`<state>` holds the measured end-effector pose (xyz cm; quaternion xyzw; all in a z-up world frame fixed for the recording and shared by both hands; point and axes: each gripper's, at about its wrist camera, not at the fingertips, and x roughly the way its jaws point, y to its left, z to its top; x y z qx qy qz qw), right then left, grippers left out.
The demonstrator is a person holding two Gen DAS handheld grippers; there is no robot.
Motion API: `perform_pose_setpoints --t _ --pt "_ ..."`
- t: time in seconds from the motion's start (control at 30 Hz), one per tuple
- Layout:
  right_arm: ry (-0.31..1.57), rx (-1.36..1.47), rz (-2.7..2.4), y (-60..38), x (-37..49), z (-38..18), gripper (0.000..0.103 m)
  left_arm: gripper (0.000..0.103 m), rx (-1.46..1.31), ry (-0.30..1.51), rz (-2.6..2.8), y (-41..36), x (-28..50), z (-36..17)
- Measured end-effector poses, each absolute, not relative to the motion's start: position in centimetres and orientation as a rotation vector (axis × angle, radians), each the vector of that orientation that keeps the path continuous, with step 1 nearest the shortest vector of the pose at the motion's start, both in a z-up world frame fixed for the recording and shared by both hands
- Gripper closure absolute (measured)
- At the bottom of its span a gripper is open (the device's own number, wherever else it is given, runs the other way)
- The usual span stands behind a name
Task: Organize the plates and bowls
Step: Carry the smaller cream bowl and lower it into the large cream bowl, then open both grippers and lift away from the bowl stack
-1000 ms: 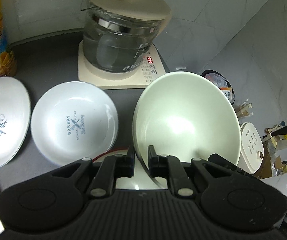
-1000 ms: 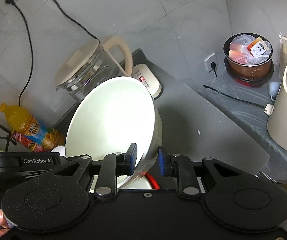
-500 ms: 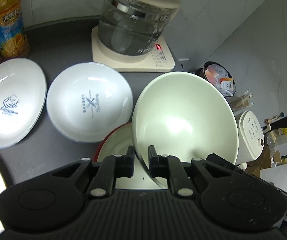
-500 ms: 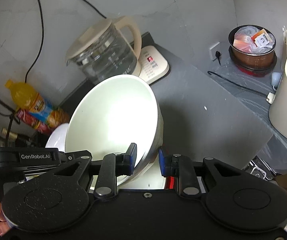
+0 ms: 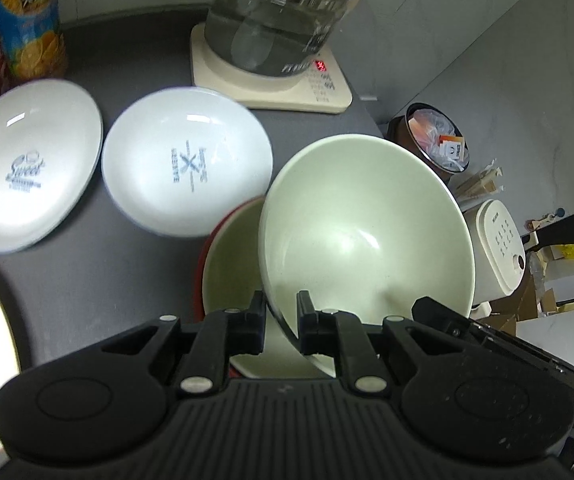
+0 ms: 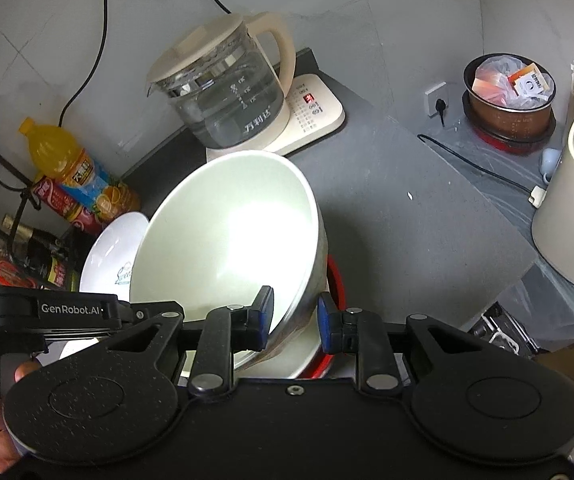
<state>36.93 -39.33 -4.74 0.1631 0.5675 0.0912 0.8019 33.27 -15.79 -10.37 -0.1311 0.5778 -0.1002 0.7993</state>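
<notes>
Since a second ago, the pale green bowl (image 5: 367,232) has been carried back from the glass kettle (image 5: 283,20) and lowered toward the red bowl (image 5: 231,280). More of the red bowl is now seen under it in the left wrist view. It looks like the green bowl is about to be stacked inside the red one, so this step seems nearly done.

The green bowl is held tilted, not flat. Its rim is pinched by the left tongs (image 5: 280,324), which are closed on it. On the other side, the right tongs (image 6: 295,320) are set around the rim too, one finger inside the bowl and one outside. The outer finger looks a little apart from the bowl wall, so it cannot be told if the right tongs are squeezing or just resting there.

Nothing is seen in the green bowl. The red bowl is pale inside and nothing is seen in it either. Two white plates (image 5: 187,168) with blue writing are laid side by side on the dark counter (image 5: 107,280), just beside the red bowl, and nothing is on them. Water is held in the kettle. A juice bottle (image 5: 27,20) is stood at the back.
</notes>
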Motion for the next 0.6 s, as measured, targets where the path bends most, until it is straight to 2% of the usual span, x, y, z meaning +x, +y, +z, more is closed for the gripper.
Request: perform_pose_setpoints --t 0.6 --pt "1.272 0.302 0.246 -38.2 36.7 -7.0 0.079 0.087 -0.291 1.318 -0.134 -14.7 32.7 -12.4"
